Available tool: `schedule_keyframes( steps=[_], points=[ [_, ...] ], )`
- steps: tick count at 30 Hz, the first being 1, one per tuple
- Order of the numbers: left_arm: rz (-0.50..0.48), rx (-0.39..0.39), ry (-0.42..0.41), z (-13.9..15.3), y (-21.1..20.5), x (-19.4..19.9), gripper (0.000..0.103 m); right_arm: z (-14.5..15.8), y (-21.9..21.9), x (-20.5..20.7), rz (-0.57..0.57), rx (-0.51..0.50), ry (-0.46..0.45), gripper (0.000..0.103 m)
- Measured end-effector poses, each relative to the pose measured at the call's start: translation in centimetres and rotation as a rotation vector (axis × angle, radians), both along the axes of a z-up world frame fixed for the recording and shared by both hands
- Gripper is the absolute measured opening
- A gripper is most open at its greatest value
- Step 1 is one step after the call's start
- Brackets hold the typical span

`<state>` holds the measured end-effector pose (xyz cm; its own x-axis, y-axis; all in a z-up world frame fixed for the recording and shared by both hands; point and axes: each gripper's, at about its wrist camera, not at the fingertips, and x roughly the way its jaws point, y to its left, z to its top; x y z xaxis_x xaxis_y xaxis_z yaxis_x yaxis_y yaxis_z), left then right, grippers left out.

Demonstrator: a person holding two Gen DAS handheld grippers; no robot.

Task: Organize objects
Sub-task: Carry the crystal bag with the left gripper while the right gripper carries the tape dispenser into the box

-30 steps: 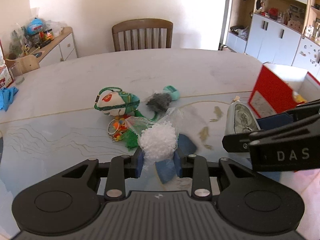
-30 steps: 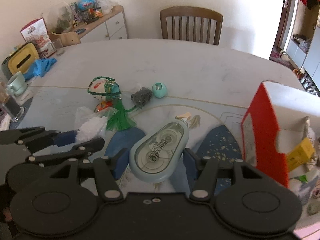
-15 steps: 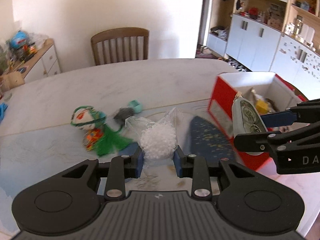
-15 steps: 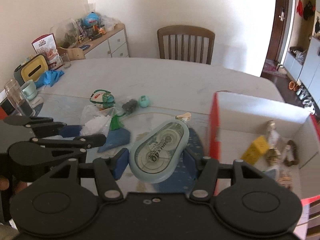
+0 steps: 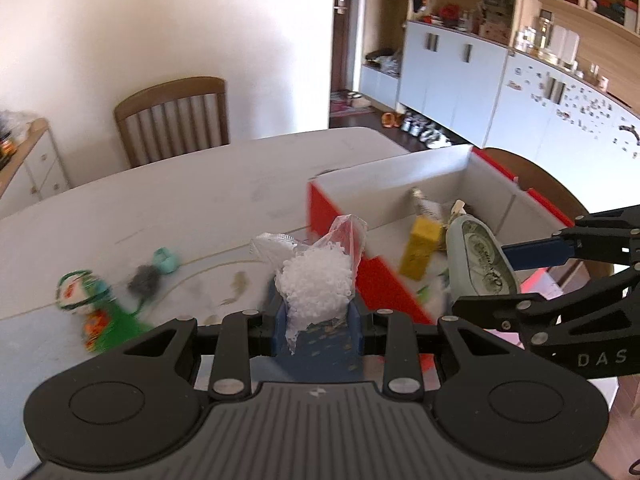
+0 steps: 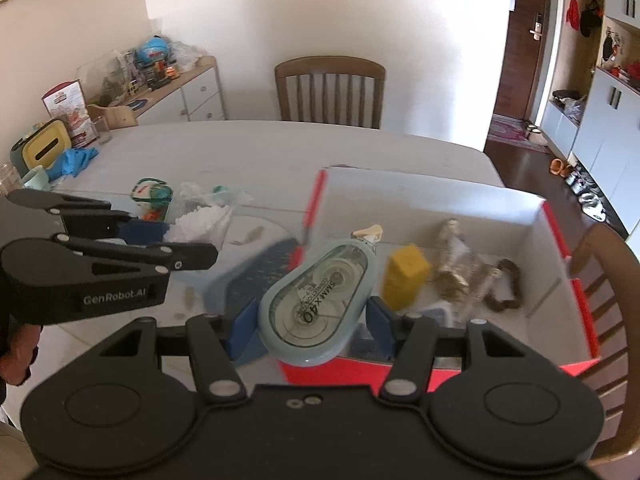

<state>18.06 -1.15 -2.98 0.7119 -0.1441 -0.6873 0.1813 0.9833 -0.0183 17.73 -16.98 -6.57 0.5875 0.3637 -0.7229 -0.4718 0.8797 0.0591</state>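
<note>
My left gripper [image 5: 318, 314] is shut on a clear bag of white beads [image 5: 316, 280], held above the table just left of the red and white box [image 5: 352, 184]. My right gripper [image 6: 310, 320] is shut on a pale blue correction tape dispenser [image 6: 316, 296], held over the box's near wall [image 6: 472, 366]. It also shows in the left wrist view [image 5: 476, 258]. Inside the box lie a yellow block [image 6: 404, 276], a clear packet [image 6: 456, 256] and a dark hair tie [image 6: 504, 284].
On the table to the left lie a green and white toy [image 5: 80, 292], a grey fuzzy ball [image 5: 146, 278] and a mint round item [image 5: 166, 260]. A wooden chair [image 6: 330, 92] stands at the far side. Another chair back [image 6: 616, 276] is by the box.
Both grippers have swung right towards the box with their loads. The correction tape is now over the box's near wall, and the bead bag is beside its left wall.
</note>
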Motion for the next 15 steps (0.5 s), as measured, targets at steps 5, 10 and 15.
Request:
schedule_keyframes(
  steps=[5,10,15],
  points=[
    [-0.025,0.011,-0.015,0.4,-3.4,1.5,0.03,0.1,-3.1,0.7,-0.005,-0.015,-0.008,0.058],
    [-0.043,0.012,-0.005,0.3,-6.2,3.2,0.03,-0.2,-6.1,1.6,-0.024,-0.031,-0.009,0.058],
    [-0.07,0.028,0.025,-0.2,-8.8,5.2,0.03,-0.7,-8.8,2.7,-0.043,-0.045,-0.007,0.058]
  ],
)
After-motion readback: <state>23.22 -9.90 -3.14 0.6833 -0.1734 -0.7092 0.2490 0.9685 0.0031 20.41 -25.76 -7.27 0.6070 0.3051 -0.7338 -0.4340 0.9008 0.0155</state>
